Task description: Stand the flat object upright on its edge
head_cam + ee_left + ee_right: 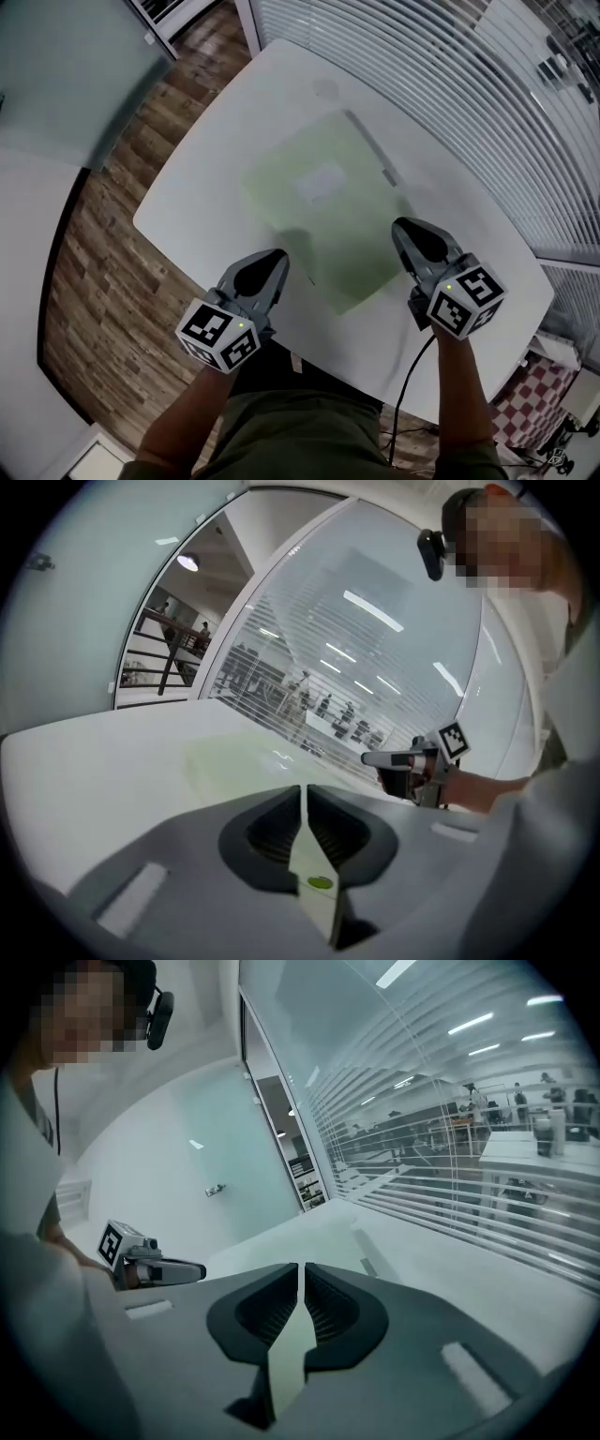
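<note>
Head view, flat object [319, 202]: lies flat mid-frame, at the middle of the white table [206, 159].
Left gripper [277, 256]: jaws pressed together on nothing, at the object's lower left edge.
Right gripper [402, 226]: jaws pressed together, empty, over its lower right side.
Step in hand: probably the approach before tipping an edge up.
Doing it well: work one closed tip under an edge and brace the opposite edge with the other, so it pivots rather than skids.
Look: pale green, thin, squarish; white label [321, 181] at centre, grey strip [370, 147] along the upper right edge.
</note>
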### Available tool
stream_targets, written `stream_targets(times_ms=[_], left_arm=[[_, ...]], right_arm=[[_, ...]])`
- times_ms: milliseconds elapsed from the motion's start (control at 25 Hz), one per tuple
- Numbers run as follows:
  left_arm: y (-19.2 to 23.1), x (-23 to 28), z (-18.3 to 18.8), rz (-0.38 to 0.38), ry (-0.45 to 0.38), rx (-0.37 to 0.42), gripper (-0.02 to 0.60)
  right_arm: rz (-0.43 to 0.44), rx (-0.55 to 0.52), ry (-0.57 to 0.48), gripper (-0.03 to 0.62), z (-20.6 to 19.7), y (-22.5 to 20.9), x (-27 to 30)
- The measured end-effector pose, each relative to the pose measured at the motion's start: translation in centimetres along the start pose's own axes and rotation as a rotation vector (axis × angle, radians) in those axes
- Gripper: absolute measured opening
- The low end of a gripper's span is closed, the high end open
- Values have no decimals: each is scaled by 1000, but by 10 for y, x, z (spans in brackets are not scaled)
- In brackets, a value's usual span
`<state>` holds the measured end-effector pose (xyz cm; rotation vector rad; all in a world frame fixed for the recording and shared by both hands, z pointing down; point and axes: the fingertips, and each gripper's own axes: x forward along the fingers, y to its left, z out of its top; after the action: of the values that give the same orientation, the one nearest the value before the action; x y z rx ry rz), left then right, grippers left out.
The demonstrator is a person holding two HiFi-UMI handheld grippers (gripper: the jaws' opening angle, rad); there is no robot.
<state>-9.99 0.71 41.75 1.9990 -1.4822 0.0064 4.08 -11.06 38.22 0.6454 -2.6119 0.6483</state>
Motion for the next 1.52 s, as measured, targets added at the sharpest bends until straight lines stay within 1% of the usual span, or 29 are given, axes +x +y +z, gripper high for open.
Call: stream_targets(times_ms=[200, 520, 600, 760, 1000, 1240, 1520], left_arm=[[12, 6, -12, 3, 14, -47, 5], [31, 12, -27, 22, 45, -114, 60], [34, 14, -29, 27, 49, -129, 65], [37, 19, -32, 32, 58, -161, 101], [43, 24, -33, 41, 56, -204, 126], [49, 26, -35, 66, 65, -242, 186], [48, 32, -39, 71, 79, -275, 230]], right_arm=[[-2, -19, 40, 15, 0, -14, 15], [15, -52, 112, 75, 1, -30, 42], [18, -56, 123, 86, 2, -35, 46], [23, -74, 141, 101, 2, -44, 53], [45, -83, 187, 161, 0, -50, 65], [72, -90, 227, 229, -7, -59, 73], [117, -84, 307, 286, -19, -70, 80]])
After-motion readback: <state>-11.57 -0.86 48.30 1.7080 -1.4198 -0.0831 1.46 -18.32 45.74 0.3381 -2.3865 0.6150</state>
